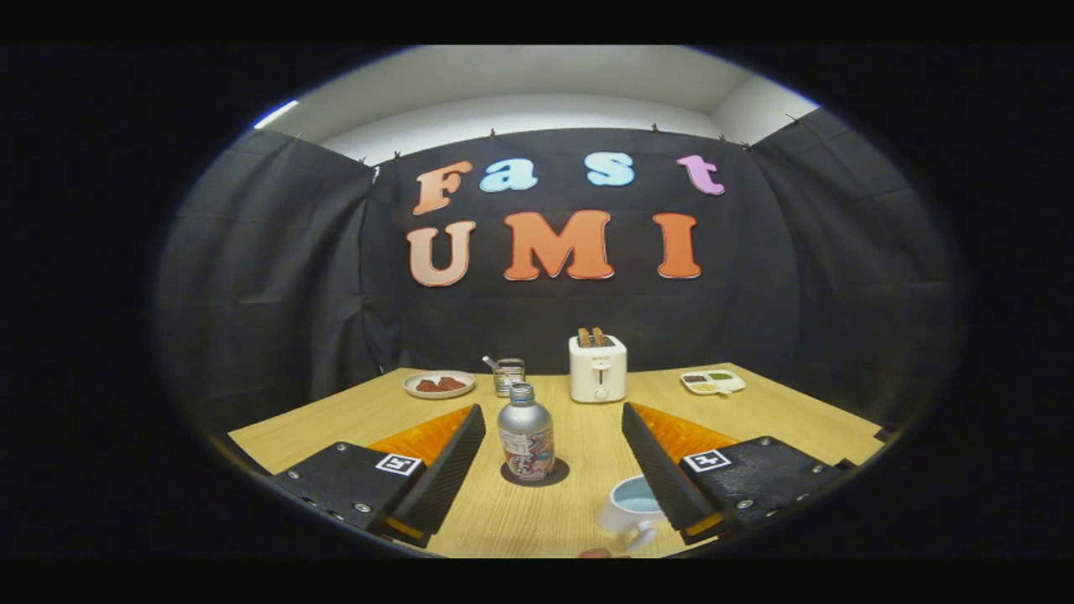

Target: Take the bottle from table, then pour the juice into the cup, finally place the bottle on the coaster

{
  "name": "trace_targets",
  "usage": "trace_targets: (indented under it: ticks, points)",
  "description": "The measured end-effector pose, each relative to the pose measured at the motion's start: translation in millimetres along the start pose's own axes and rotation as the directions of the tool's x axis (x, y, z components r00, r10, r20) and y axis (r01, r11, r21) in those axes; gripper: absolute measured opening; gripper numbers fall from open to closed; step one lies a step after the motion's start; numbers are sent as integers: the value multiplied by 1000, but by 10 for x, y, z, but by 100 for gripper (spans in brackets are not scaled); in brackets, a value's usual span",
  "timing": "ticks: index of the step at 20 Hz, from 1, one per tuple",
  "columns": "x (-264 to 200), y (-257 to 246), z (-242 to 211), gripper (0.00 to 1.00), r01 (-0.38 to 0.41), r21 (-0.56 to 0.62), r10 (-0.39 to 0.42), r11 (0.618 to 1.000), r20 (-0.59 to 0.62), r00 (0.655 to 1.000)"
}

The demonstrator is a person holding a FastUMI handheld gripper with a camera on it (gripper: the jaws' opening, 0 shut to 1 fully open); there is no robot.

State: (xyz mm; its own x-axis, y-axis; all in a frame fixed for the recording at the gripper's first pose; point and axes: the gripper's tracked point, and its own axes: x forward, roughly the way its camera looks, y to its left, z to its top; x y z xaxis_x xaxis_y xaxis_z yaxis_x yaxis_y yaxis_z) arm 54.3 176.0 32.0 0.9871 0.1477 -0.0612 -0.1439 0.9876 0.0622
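The tool (554, 457) is spread wide and holds nothing — the bottle (526, 442) stands upright between its fingers, on the coaster (554, 475). The cup (629, 507) sits by the right finger. The bottle is judged stiff, smooth and slippery — best gripped mid-body.

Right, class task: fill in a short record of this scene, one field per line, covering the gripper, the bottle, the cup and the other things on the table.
gripper: open, fingers spread either side of the bottle, not touching it
bottle: silver, upright, cap on, standing on the dark round coaster
cup: white, by the right finger, nearer than the bottle
toaster: white, beyond the bottle, slices sticking up
plate: far left, holds reddish pieces
tray: far right, divided
table: wooden
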Motion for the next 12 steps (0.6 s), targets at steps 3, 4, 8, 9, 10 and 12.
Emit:
trace_targets:
  ticks: [3,4,8,9,10,12]
  points:
    - [-312,-159,82,97,4,9,-5,1000,30,1000]
    - [-389,-235,108,97,10,10,-10,1000,38,999]
    - [-595,-509,224,97,41,20,-43,999,74,996]
    - [-630,-548,244,97,46,25,-48,999,80,996]
    - [-652,-602,249,97,51,26,-53,998,85,995]
    - [-706,-675,268,97,63,22,-65,998,93,994]
